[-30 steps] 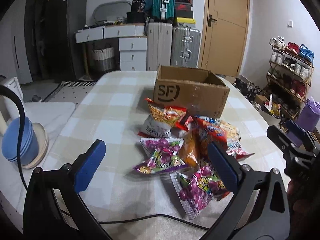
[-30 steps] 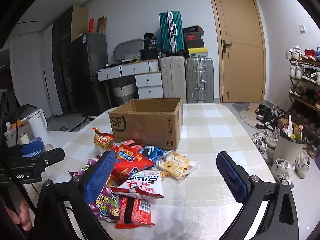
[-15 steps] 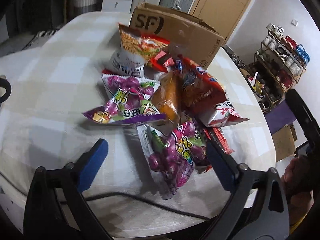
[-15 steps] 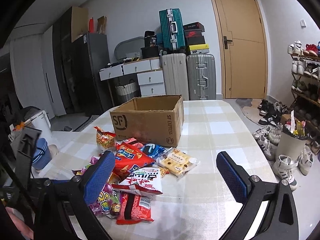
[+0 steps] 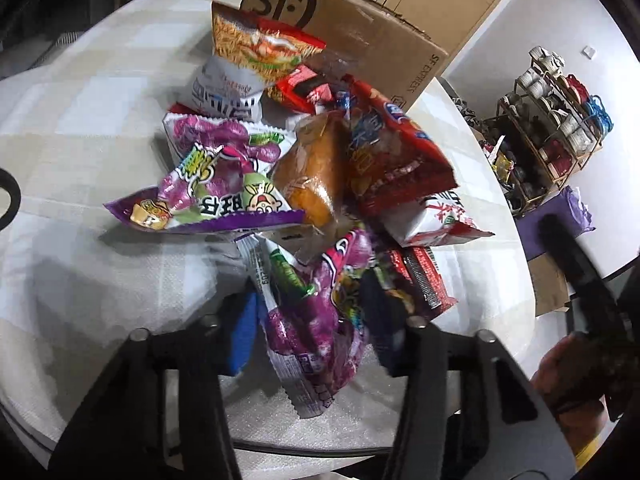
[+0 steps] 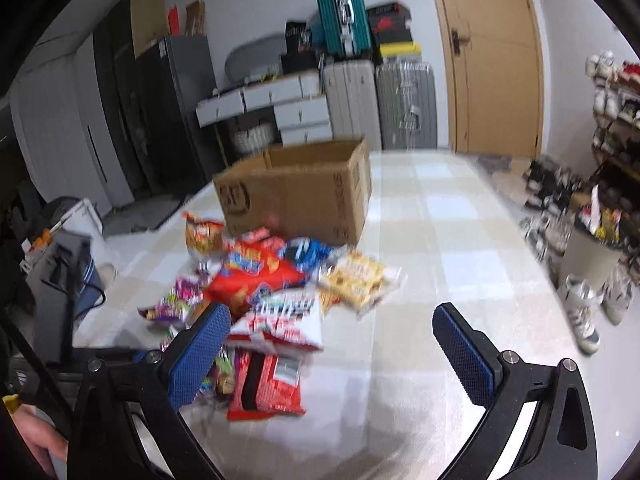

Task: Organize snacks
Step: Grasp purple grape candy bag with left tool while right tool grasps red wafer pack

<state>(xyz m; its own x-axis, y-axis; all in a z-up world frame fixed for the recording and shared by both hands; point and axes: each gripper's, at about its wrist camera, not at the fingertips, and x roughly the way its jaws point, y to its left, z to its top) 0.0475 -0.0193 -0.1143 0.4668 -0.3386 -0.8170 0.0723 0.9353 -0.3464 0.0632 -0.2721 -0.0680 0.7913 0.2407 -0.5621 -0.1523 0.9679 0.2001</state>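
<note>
A heap of snack packets (image 5: 320,168) lies on the checked table, in front of an open SF cardboard box (image 5: 352,24). My left gripper (image 5: 312,332) has its blue pads on either side of a purple candy packet (image 5: 316,316) at the near end of the heap, jaws narrowed around it. My right gripper (image 6: 332,356) is open and empty, above the table to the right of the heap (image 6: 272,280), near a red packet (image 6: 268,384). The box (image 6: 296,196) stands behind the heap.
The table edge (image 5: 516,264) curves close on the right. A shoe rack (image 5: 556,120) and shoes (image 6: 580,312) stand right of the table. Suitcases (image 6: 380,100), drawers and a door stand at the back. A black cable (image 5: 8,200) lies on the left.
My left gripper has moved down and forward onto the heap, and its jaws have narrowed around the purple candy packet. My right gripper has shifted a little and its view is blurred.
</note>
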